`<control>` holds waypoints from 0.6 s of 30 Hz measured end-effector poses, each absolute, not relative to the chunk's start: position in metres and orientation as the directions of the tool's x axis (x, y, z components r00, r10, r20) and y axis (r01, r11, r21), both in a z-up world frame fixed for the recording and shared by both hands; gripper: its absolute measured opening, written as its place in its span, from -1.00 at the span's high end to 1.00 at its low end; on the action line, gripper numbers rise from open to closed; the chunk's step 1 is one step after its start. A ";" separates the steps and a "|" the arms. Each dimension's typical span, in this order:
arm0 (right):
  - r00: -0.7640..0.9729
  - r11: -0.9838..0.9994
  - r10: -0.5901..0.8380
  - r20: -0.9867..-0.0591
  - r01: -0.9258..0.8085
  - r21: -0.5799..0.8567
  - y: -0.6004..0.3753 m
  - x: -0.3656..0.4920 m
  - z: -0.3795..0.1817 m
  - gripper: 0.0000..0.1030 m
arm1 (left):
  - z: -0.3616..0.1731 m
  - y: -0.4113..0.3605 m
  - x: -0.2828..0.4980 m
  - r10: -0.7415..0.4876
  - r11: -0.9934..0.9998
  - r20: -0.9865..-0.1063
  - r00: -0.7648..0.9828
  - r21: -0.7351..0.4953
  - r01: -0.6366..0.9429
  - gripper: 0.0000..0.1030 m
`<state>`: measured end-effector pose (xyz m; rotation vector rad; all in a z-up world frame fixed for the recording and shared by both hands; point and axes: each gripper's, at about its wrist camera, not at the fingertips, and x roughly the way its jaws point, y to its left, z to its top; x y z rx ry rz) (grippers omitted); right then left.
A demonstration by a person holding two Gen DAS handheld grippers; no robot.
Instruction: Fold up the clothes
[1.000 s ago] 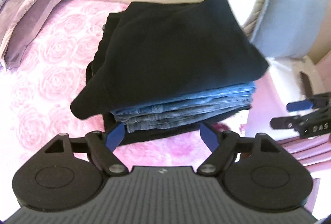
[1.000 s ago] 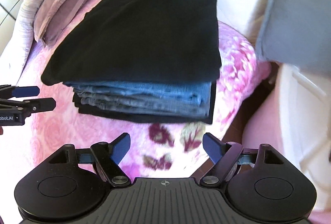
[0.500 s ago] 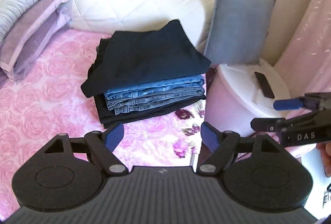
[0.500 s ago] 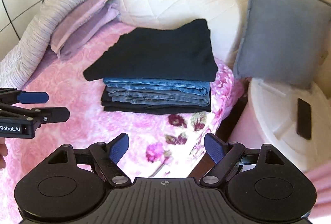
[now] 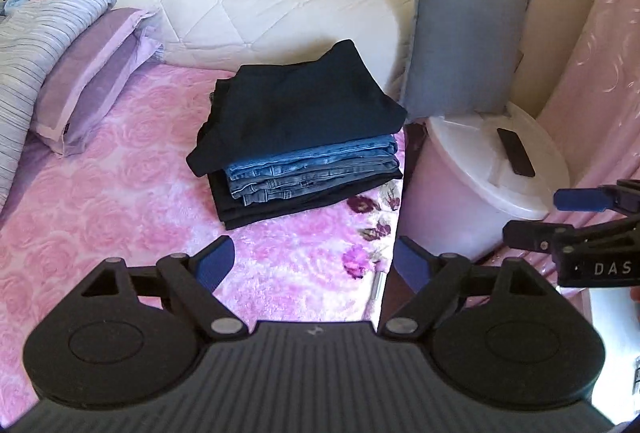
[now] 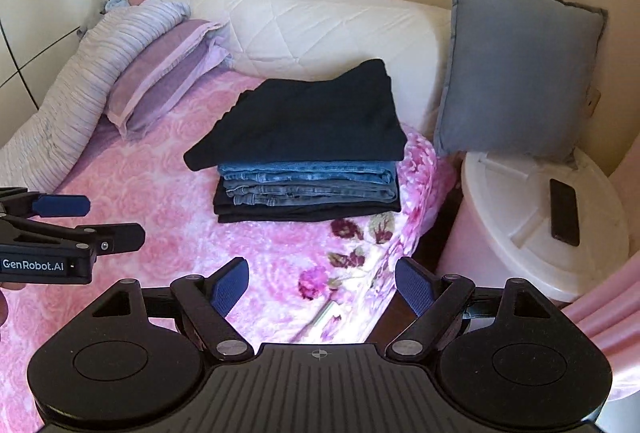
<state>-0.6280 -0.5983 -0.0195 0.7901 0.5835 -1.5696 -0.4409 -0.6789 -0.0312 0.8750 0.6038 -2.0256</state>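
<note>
A stack of folded clothes (image 5: 304, 137) lies on the pink floral bed cover (image 5: 100, 217) near the bed's right edge. A black garment (image 6: 308, 121) is on top, folded blue jeans (image 6: 308, 181) under it, and a dark piece at the bottom. My left gripper (image 5: 314, 265) is open and empty, held back from the stack. My right gripper (image 6: 320, 287) is open and empty, also well short of the stack. Each gripper shows in the other's view: the right one (image 5: 560, 217) at the right edge, the left one (image 6: 88, 221) at the left edge.
A white quilted headboard (image 5: 260, 13) stands behind the stack. Purple and striped pillows (image 5: 80, 73) lie at the left. A grey cushion (image 5: 460, 41) leans above a white lidded bin (image 5: 500, 169) with a black phone (image 5: 516, 151) on it. A pink curtain (image 5: 600, 73) hangs at right.
Both grippers have pulled back from the stack, which now looks smaller and farther away. Both stayed open and empty. The stack has not moved.
</note>
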 end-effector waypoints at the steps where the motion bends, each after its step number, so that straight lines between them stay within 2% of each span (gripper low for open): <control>1: -0.046 -0.151 -0.644 -0.764 0.986 0.068 -0.597 -0.629 -0.018 -0.62 | -0.030 -0.678 -0.441 -0.501 -0.539 -0.760 -0.414 -0.100 0.837 -0.62; 5: -0.043 -0.151 -0.644 -0.764 0.986 0.071 -0.595 -0.633 -0.014 -0.62 | -0.028 -0.676 -0.442 -0.502 -0.523 -0.763 -0.408 -0.108 0.845 -0.62; 14: -0.036 -0.146 -0.647 -0.761 0.986 0.077 -0.596 -0.633 -0.013 -0.63 | -0.029 -0.674 -0.445 -0.540 -0.505 -0.769 -0.341 -0.028 0.863 -0.63; 18: -0.034 -0.141 -0.648 -0.761 0.987 0.076 -0.599 -0.631 -0.012 -0.62 | -0.030 -0.674 -0.443 -0.533 -0.500 -0.768 -0.355 -0.052 0.864 -0.63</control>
